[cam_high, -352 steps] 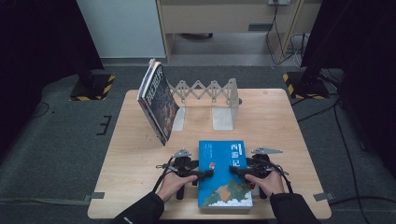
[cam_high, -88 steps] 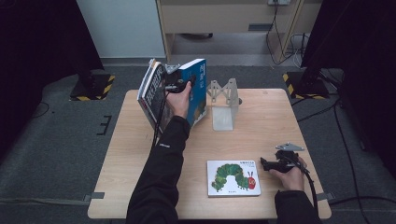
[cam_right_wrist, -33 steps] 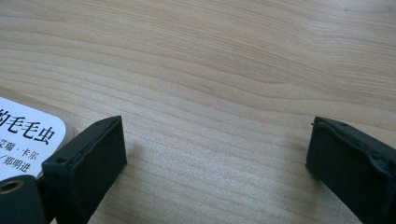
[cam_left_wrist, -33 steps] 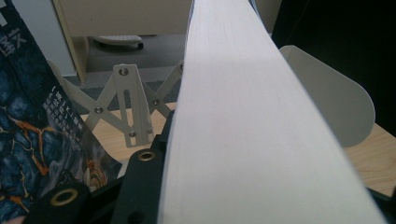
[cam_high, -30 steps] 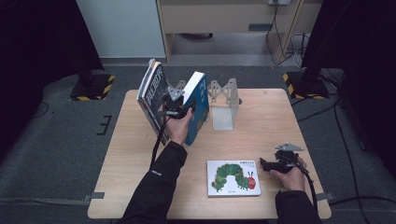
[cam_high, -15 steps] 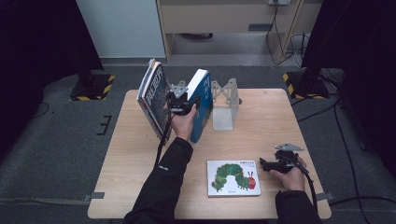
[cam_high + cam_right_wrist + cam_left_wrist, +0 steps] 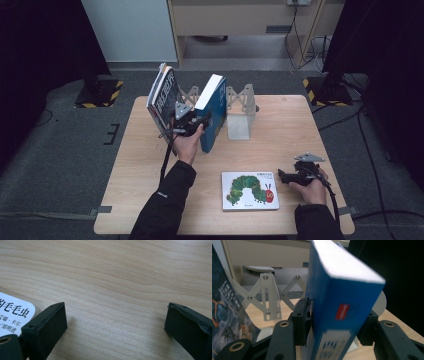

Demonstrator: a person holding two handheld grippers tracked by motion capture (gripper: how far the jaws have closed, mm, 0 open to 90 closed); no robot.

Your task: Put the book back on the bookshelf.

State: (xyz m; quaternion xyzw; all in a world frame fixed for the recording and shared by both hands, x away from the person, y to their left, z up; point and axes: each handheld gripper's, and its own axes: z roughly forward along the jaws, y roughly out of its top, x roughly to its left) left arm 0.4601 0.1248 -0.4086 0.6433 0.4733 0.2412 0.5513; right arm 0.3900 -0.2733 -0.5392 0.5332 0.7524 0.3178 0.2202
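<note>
one wooden table (image 7: 150, 150), grey floor (image 7: 60, 165)

My left tool (image 7: 334, 325) hides the blue book's (image 7: 337, 302) lower spine; its label is blurred, and the picture book (image 7: 12, 315) is cut off

My sleeves (image 7: 165, 210) are black, the left one with a small white mark near the cuff. Each hand carries a black gripper: the left gripper (image 7: 192, 121) and right gripper (image 7: 289, 176) both wear a grey three-cornered plate (image 7: 310, 157) on top, and a black cable (image 7: 164, 160) trails from each. Up close, my jaws are matte black blocks on black arms, with brass-ringed screw holes (image 7: 284, 324) and small screws in the pads (image 7: 302, 315).
</note>
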